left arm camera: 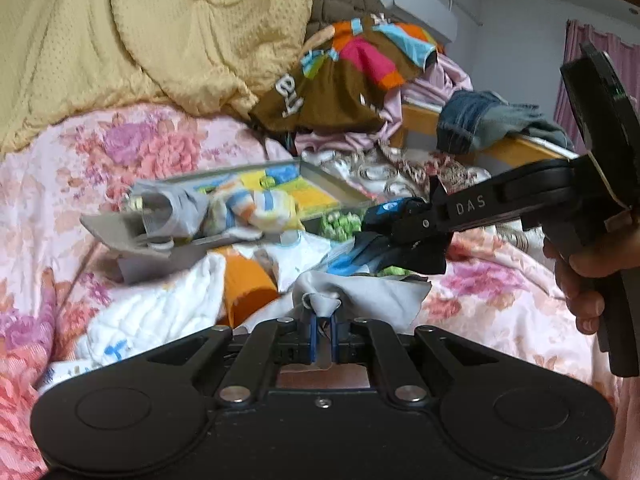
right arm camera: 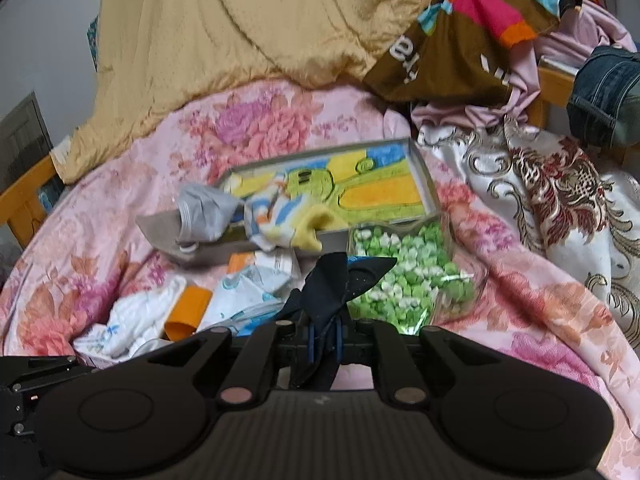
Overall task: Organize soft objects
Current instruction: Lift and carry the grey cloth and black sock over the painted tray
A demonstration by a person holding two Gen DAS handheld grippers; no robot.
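The pink floral bedspread (right arm camera: 120, 184) is left bare only at the far left and near right, hemmed by a yellow quilt (right arm camera: 248, 28) at the far side and a wooden bed rail (left arm camera: 520, 148) at the right. A shallow box (right arm camera: 420, 168) holding socks, white and orange cloths (right arm camera: 160, 312) and a bag of green pieces (right arm camera: 408, 280) are crowded around the middle. The left gripper (left arm camera: 323, 320) is clamped on a grey cloth (left arm camera: 360, 292); the right gripper (right arm camera: 324, 328), held by a hand (left arm camera: 588, 276), is clamped on a dark sock (right arm camera: 332, 280) raised above the bag.

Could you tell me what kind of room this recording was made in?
Most likely a bedroom: a bed under a pink floral bedsheet, a yellow quilt heaped at its far end, and a wall-mounted air conditioner.
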